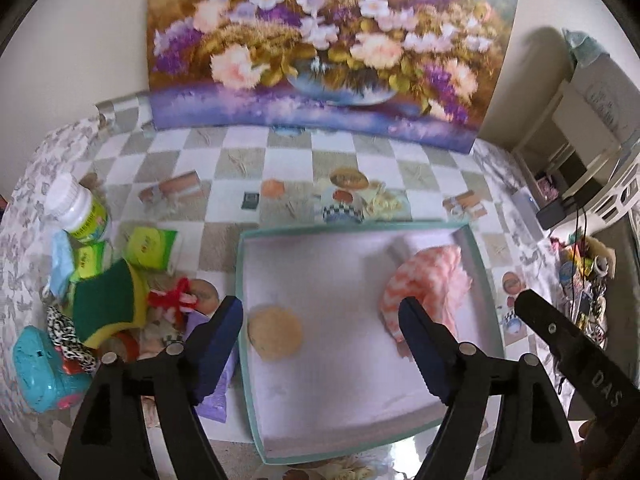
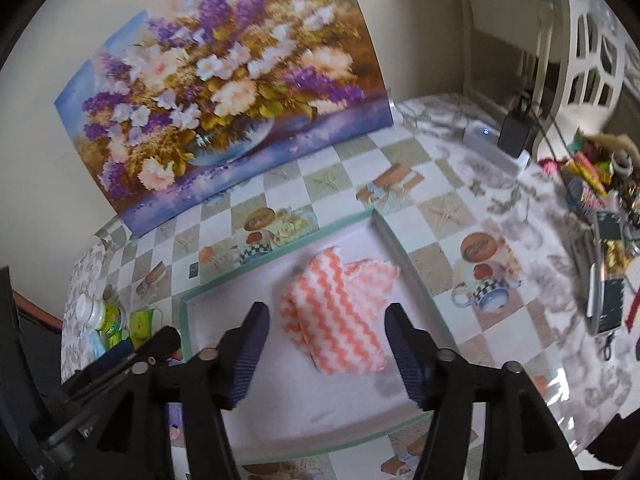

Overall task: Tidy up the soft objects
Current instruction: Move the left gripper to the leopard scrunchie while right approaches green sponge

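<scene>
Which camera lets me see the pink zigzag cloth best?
The right wrist view. There the pink zigzag cloth lies in the middle of the picture, inside the box, with its stripes sharp and nearly all of it showing. In the left wrist view the same cloth is blurrier, off to the right, and partly hidden behind a gripper finger.

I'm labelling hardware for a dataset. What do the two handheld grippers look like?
Both match: the left gripper and right gripper have black plastic linkage arms joined by silver rivets, tipped with dark blue ribbed pads. The right gripper's finger carries pale "DAS" lettering. No sleeves visible.
</scene>
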